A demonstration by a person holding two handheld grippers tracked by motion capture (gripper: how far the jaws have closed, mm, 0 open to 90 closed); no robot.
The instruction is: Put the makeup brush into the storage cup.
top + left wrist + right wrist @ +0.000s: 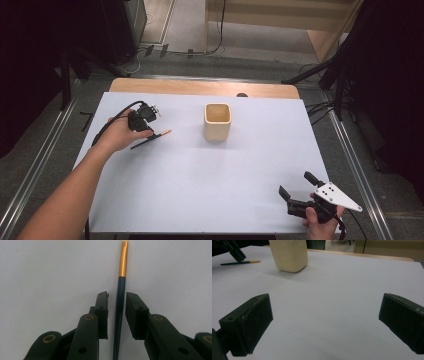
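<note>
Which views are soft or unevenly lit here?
High view: sharp on the sheet, surroundings fall into dark. Left gripper view: pencil crisp, corners dimmer. Right gripper view: near jaws soft, cup casts a faint shadow toward the camera.

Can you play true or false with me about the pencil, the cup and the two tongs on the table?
1. The pencil lies between the left tongs' jaws, which have not closed on it. True.
2. The pencil is standing inside the cup. False: it lies flat on the white table cover, left of the cup.
3. The right tongs are holding the cup. False: they are wide open, far from it.
4. The cup stands upright. True.
</note>
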